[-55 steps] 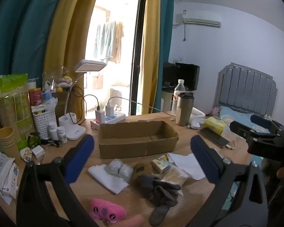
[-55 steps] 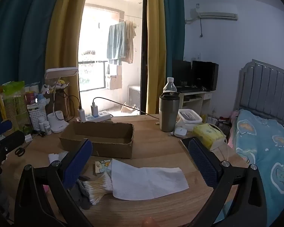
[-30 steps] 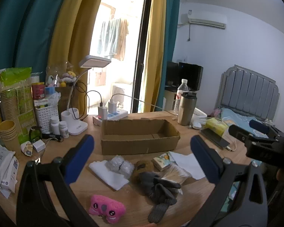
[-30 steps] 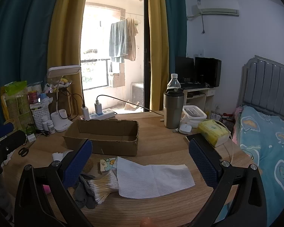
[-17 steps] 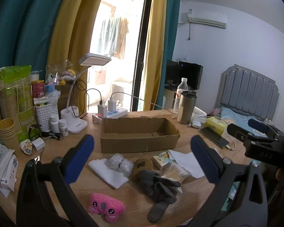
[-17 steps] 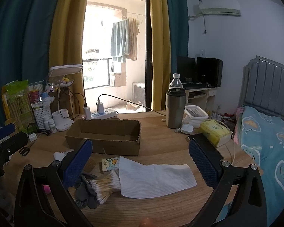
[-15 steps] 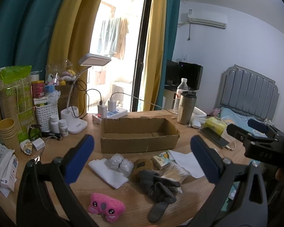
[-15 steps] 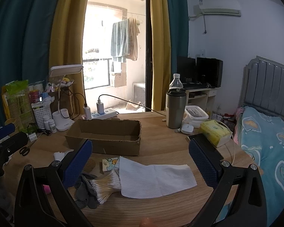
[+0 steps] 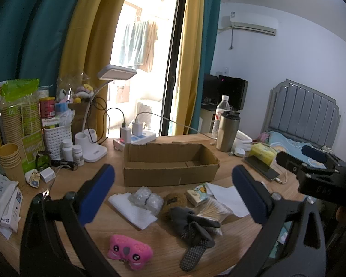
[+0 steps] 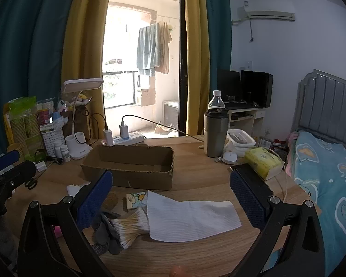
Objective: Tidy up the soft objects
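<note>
An open cardboard box (image 9: pixel 170 161) stands mid-table; it also shows in the right wrist view (image 10: pixel 129 166). In front of it lie a pink plush toy (image 9: pixel 129 252), a grey sock (image 9: pixel 193 226), a brown plush (image 9: pixel 174 204), a clear plastic bundle (image 9: pixel 146 198), a white cloth (image 9: pixel 132 210), a bundle of cotton swabs (image 10: pixel 131 227) and a white paper towel (image 10: pixel 191 217). My left gripper (image 9: pixel 173 191) is open and empty above the pile. My right gripper (image 10: pixel 170 198) is open and empty above the paper towel.
A desk lamp (image 9: pixel 92 147), power strip (image 9: pixel 136 138), pill bottles (image 9: pixel 72 153) and paper cups (image 9: pixel 10 159) crowd the left. A steel tumbler (image 10: pixel 215 133), tissue pack (image 10: pixel 264 161) and phone (image 9: pixel 261 169) stand right. A bed (image 10: pixel 329 168) lies beyond the table's right edge.
Both grippers have drawn slightly back and up over the last two seconds, so more of the table shows. Both stay open. No object has moved.
</note>
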### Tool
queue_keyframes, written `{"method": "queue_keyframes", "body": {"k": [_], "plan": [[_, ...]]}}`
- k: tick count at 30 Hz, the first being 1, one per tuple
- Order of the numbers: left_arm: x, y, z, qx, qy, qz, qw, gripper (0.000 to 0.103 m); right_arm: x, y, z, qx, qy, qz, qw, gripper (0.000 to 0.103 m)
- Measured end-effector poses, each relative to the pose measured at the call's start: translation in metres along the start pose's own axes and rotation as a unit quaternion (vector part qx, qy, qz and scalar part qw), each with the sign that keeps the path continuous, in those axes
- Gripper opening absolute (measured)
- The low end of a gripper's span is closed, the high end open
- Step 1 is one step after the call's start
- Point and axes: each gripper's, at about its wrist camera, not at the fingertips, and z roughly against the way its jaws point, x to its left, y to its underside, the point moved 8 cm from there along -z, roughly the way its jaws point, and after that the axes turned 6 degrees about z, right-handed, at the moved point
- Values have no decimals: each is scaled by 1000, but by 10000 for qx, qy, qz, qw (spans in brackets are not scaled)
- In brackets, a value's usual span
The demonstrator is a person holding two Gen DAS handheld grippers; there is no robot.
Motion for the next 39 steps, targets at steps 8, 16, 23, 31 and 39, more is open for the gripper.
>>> {"method": "queue_keyframes", "body": {"k": [8, 16, 23, 31, 39], "plan": [[0, 0, 0, 5, 0, 4, 10000, 103, 2, 0, 0, 7, -54, 11, 10000, 103], [3, 3, 0, 30, -41, 41, 10000, 103, 2, 0, -1, 4, -67, 6, 10000, 103], [3, 2, 1, 29, -39, 39, 10000, 103, 3, 0, -1, 3, -66, 7, 10000, 103], [2, 3, 0, 54, -45, 43, 10000, 103, 3, 1, -2, 12, -65, 9, 10000, 103], [1, 4, -3, 94, -52, 51, 9999, 103, 3, 1, -2, 17, -71, 7, 10000, 103]]}}
